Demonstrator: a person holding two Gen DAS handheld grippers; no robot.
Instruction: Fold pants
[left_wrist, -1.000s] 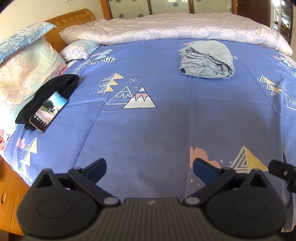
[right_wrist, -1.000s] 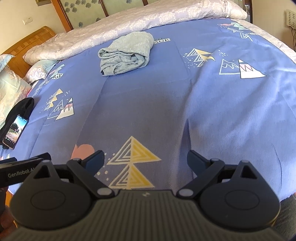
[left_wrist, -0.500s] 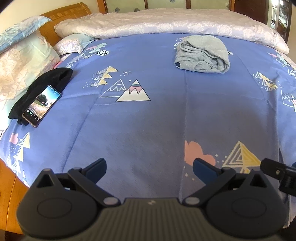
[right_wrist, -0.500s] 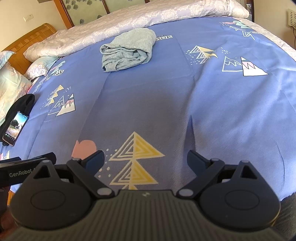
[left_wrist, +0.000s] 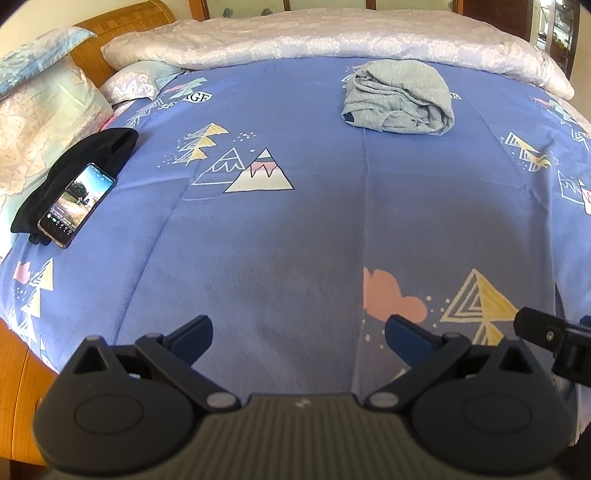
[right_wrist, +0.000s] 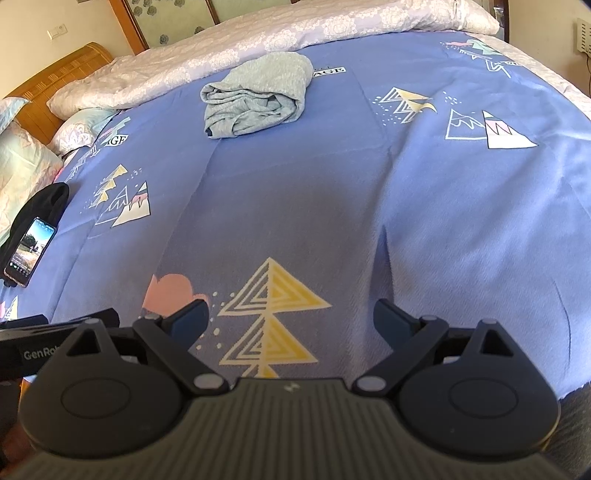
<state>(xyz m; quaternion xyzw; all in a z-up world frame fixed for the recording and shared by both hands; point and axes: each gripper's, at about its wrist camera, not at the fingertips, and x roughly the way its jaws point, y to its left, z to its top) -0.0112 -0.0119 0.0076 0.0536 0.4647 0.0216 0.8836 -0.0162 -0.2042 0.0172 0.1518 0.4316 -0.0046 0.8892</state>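
Writing: "GenRo…" on left gripper (right_wrist: 55, 338); "AGE" on bedsheet (right_wrist: 295, 206).
Pants: grey pants (left_wrist: 400, 98) bundled far up bedsheet, near quilt (left_wrist: 332, 40).
Left gripper (left_wrist: 297, 334): fingers apart, empty.
Right gripper (right_wrist: 291, 321): fingers apart, empty.
Phone (left_wrist: 75, 205): left of pants, on black cloth (left_wrist: 74, 173).

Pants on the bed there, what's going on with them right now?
Nobody is touching them. The grey pants lie in a loose bundle far across the blue bedspread. The left hand-held gripper and the right hand-held gripper both hang open and empty over the near edge. A phone rests on a black cloth to the left.
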